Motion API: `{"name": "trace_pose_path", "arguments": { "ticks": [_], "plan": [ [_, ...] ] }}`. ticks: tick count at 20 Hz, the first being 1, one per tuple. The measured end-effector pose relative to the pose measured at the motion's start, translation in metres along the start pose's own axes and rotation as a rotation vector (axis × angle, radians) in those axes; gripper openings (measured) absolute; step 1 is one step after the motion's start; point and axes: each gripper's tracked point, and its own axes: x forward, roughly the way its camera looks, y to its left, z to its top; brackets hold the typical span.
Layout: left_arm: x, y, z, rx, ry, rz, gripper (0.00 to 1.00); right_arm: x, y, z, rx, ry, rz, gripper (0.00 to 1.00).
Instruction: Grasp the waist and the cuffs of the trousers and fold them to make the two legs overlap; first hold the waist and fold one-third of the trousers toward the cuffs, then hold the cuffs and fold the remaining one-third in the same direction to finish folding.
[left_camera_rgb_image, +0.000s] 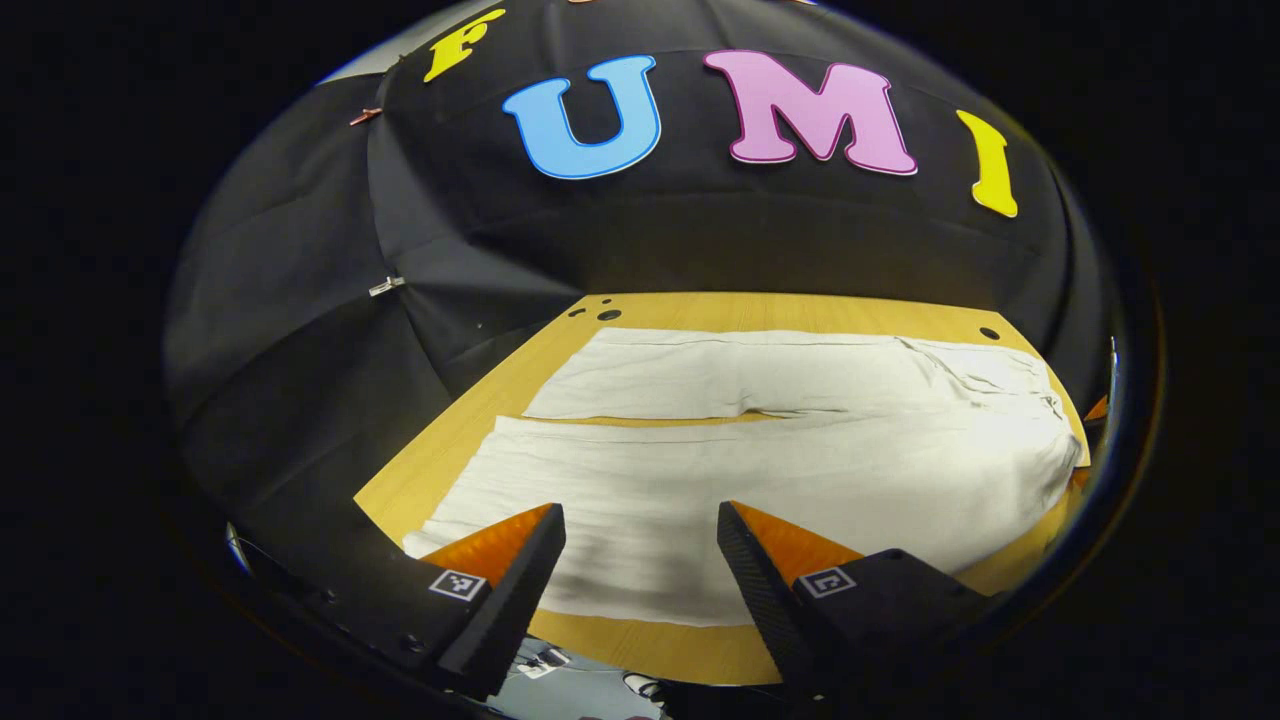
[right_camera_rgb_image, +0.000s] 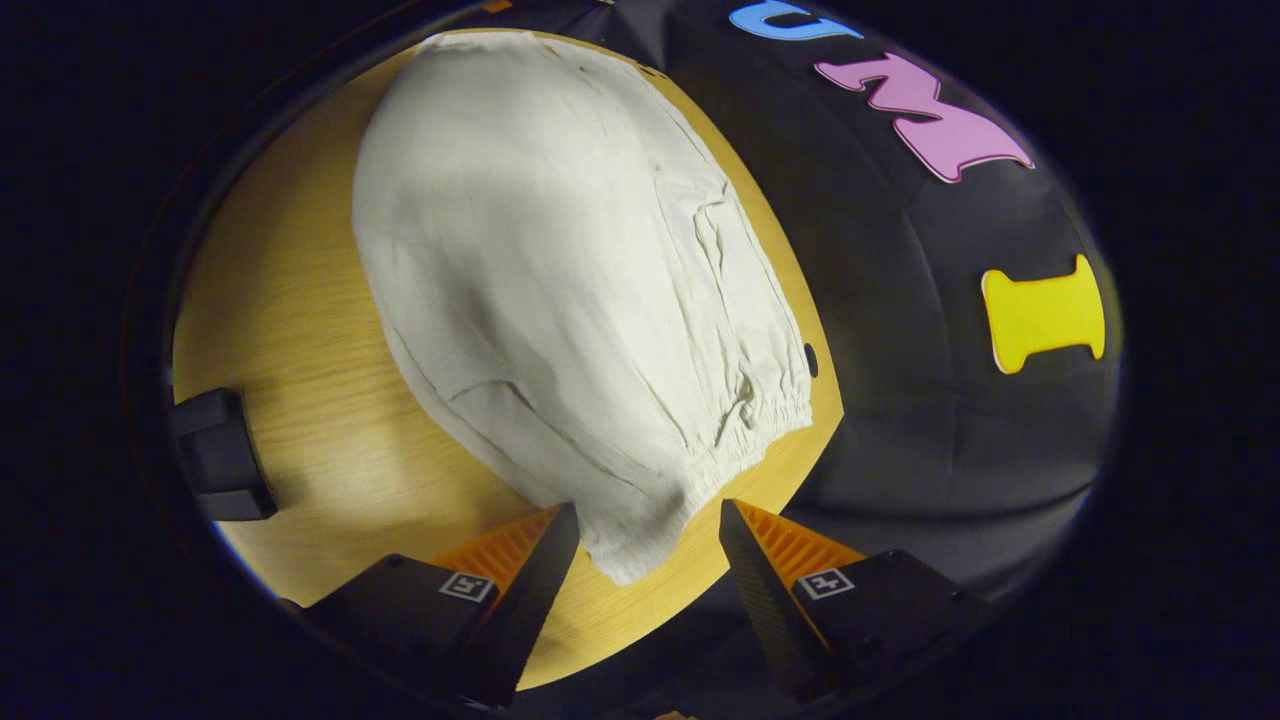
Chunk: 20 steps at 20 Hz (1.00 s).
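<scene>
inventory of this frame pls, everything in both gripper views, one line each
trousers: 1, off-white, spread flat on the table with the two legs side by side, not yet overlapped; elastic waist nearest the right gripper.
table: 1, light wood, under the trousers; a few small dark holes near its far edge.
booth wall: black cloth, behind and beside the table; small clips pinned on it at the left of the left gripper view.
floor: pale patch below the table's near edge, left gripper view.
left gripper: 1, open, above the near trouser leg.
right gripper: 1, open, fingers either side of the waist corner, not pressing it.
</scene>
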Motion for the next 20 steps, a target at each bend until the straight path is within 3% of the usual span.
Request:
{"name": "trace_pose_path", "arguments": {
  "ticks": [4, 7, 10, 11, 12, 14, 17, 20],
  "plan": [
    [-0.004, -0.002, -0.007, -0.015, 0.006, -0.002, 0.98, 0.01, -0.004, 0.002, 0.011, 0.021, 0.03, 0.93],
    [-0.004, -0.001, -0.005, -0.022, 0.003, 0.0, 0.98, 0.014, 0.003, 0.004, -0.006, 0.035, 0.054, 0.86],
    [-0.006, 0.003, -0.005, -0.012, 0.0, 0.003, 0.98, 0.017, 0.008, 0.004, -0.041, 0.059, 0.056, 0.59],
    [-0.007, 0.005, -0.005, -0.009, -0.002, 0.004, 0.98, 0.023, 0.011, 0.005, -0.041, 0.071, 0.071, 0.4],
    [-0.008, 0.006, -0.006, -0.007, -0.002, 0.003, 0.98, 0.022, 0.012, 0.006, -0.038, 0.076, 0.09, 0.4],
    [-0.008, 0.01, -0.01, -0.006, 0.007, 0.003, 0.98, 0.026, 0.011, 0.007, -0.036, 0.096, 0.113, 0.24],
    [-0.006, 0.022, -0.019, 0.009, 0.023, -0.007, 0.98, 0.025, 0.012, 0.005, -0.028, 0.13, 0.165, 0.14],
    [0.005, 0.059, -0.032, 0.137, 0.044, -0.003, 0.98, 0.027, 0.013, 0.007, -0.003, 0.15, 0.223, 0.08]
  ]
}}
